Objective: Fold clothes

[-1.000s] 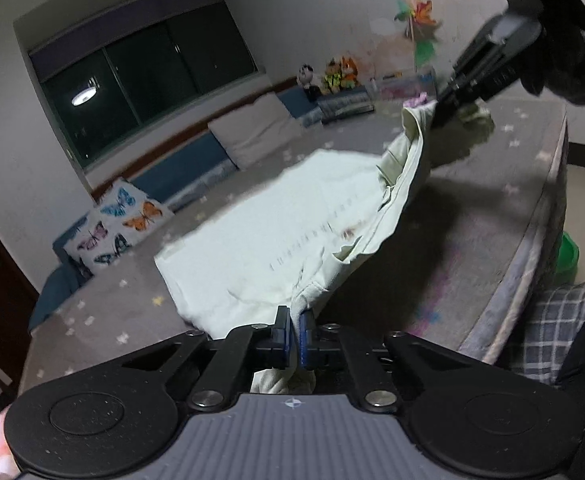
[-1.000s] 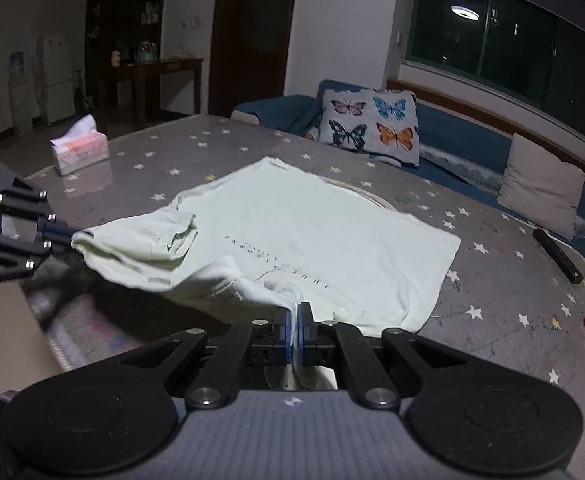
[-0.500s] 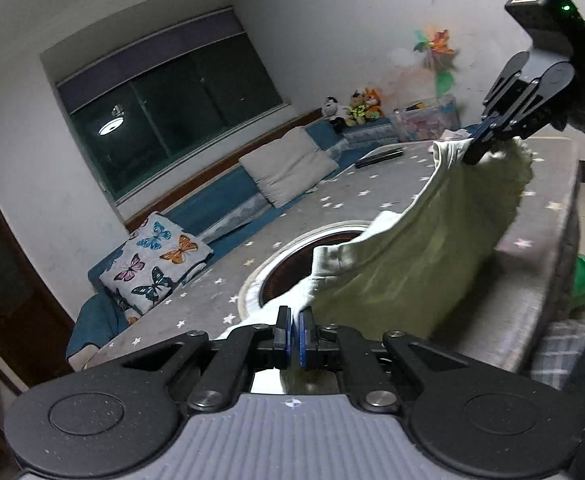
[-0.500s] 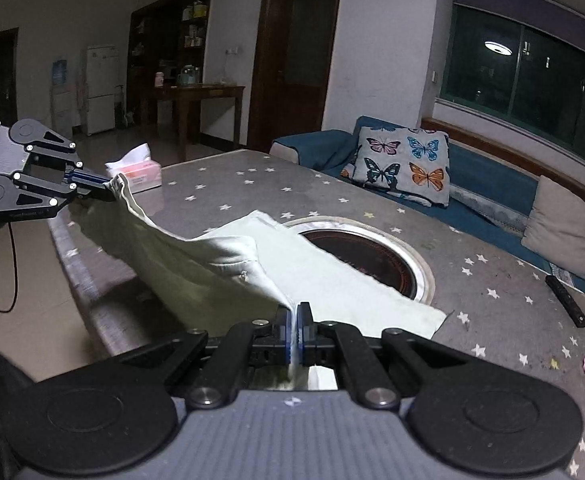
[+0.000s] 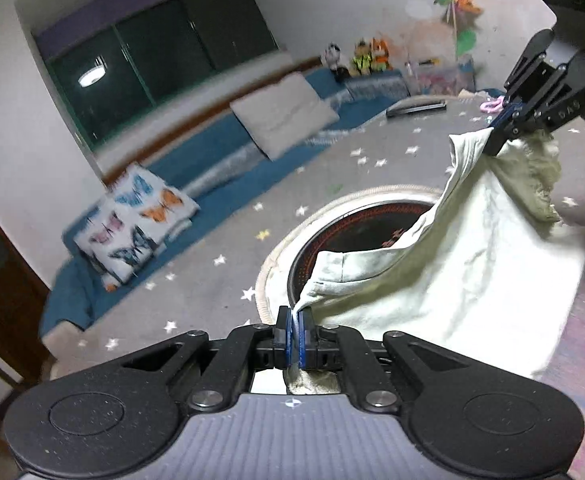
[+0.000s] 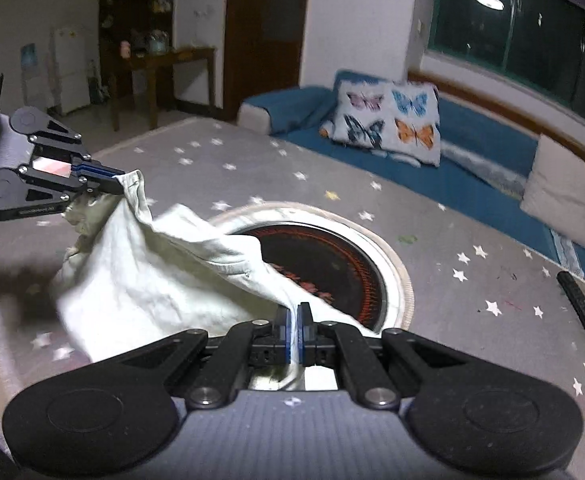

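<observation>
We find both grippers clamped on one pale shirt (image 6: 152, 276): the left gripper (image 5: 295, 334) pinches one corner, the right gripper (image 6: 295, 334) the other. The shirt hangs between them, its held edge running gripper to gripper, the body sagging onto the starred table (image 6: 472, 280) beside the round hotplate (image 6: 332, 264). Neither hand is nearer; we judge both must travel together.

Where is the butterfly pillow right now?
The butterfly pillow leans on the blue couch under the window, beyond the starry table; the right wrist view shows it upper right.
</observation>
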### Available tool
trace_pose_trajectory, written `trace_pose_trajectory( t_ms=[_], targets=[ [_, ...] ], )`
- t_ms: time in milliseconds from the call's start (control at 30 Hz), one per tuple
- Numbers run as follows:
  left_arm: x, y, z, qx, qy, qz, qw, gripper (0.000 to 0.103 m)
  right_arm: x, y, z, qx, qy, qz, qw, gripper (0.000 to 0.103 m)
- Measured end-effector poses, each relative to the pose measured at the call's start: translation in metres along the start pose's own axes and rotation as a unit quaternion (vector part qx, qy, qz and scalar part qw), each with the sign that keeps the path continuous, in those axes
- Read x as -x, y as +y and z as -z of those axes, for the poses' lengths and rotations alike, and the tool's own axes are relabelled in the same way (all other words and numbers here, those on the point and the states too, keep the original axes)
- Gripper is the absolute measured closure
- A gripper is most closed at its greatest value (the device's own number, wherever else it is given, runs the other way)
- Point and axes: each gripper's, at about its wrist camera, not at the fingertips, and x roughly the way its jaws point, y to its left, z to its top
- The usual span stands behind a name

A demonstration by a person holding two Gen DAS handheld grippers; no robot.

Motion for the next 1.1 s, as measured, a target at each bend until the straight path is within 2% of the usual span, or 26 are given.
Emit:
trace_pose_trajectory(
  t_ms=[233,300,333,367,433,500,567,633,733,867,967,1100],
  targets=[
    [-0.068,0.019,0.000,0.025,0.039,0.020,0.9987,0.098,-0.071,-0.040,-0.005,-0.064,0.041,-0.007,0.997,0.100],
    [-0.083,0.023,0.003,0.037,0.047,0.019,0.9980,0.093,-0.088,-0.048,-0.001,-0.080,0.051,-0.004,0.996,0.099],
    [-0.089,0.025,0.005,0.045,0.051,0.017,0.9975,0.092,-0.095,-0.053,0.002,-0.090,0.055,-0.001,0.994,0.094],
    [-0.093,0.027,0.007,0.052,0.054,0.017,0.9970,0.090,-0.102,-0.057,0.005,-0.100,0.059,0.002,0.993,0.085],
    [-0.099,0.030,0.010,0.063,0.058,0.014,0.9962,0.083,-0.107,-0.064,0.011,-0.119,0.053,0.006,0.991,0.078],
    [-0.101,0.032,0.012,0.069,0.059,0.007,0.9958,0.071,-0.107,-0.070,0.014,-0.138,0.046,0.001,0.989,0.070],
    [-0.100,0.036,0.013,0.078,0.057,0.004,0.9953,0.064,-0.100,-0.076,0.015,-0.150,0.036,-0.004,0.988,0.059],
    [-0.098,0.039,0.013,0.083,0.053,-0.004,0.9952,0.054,-0.090,-0.082,0.016,-0.157,0.025,-0.011,0.987,0.057],
    [-0.097,0.041,0.015,0.088,0.053,-0.012,0.9947,0.050,-0.080,-0.087,0.015,-0.160,0.017,-0.012,0.987,0.055],
    [-0.093,0.045,0.013,0.092,0.050,-0.019,0.9943,0.041,-0.069,-0.091,0.013,-0.163,0.003,0.015,0.987,0.054],
    [-0.086,0.046,0.010,0.091,0.043,-0.028,0.9945,0.024,-0.056,-0.087,0.008,-0.154,-0.020,0.035,0.987,0.054],
    [-0.073,0.046,0.007,0.092,0.030,-0.037,0.9946,0.018,-0.041,-0.065,0.007,-0.137,-0.046,0.019,0.989,0.056]
  ],
)
